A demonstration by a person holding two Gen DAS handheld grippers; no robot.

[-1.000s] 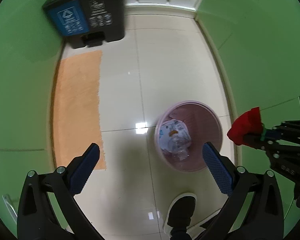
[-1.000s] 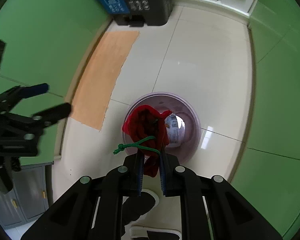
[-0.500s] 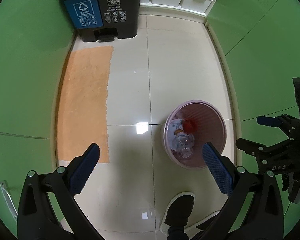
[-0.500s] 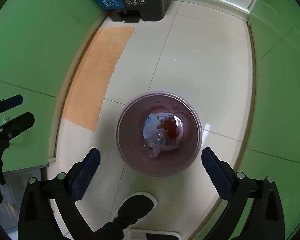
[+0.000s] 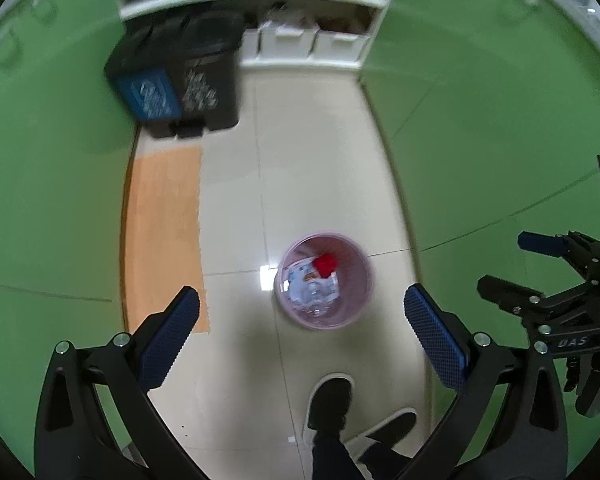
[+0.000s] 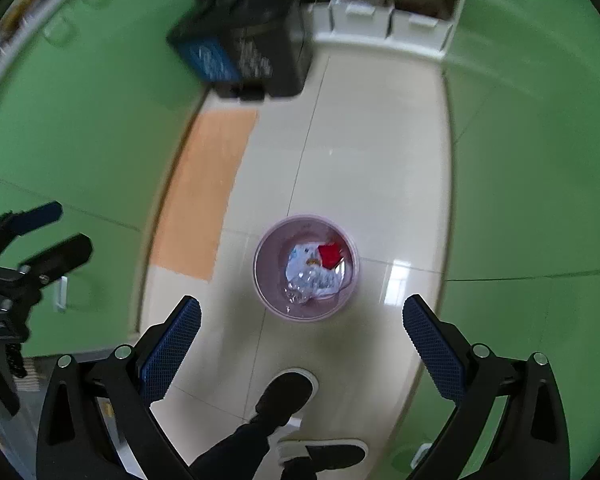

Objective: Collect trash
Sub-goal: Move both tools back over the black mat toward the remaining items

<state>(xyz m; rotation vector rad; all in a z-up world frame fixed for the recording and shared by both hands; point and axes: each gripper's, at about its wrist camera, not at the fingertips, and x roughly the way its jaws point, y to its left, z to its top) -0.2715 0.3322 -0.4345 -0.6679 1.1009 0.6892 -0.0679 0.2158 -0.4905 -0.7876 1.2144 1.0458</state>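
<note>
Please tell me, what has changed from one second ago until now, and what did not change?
The right gripper, which was shut on the red cloth over the pink bin, has opened and let it go; the cloth now lies inside the bin on the other trash. Both grippers have lifted away, so the bin looks smaller. The left gripper stayed open and empty, and the bin stayed in its place on the tiled floor.

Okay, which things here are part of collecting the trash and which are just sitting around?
Job: pink wastebasket; red item and white wrappers inside it; left gripper and right gripper, both open.
Just there: black sorting bin, orange mat, white shelf boxes.
</note>
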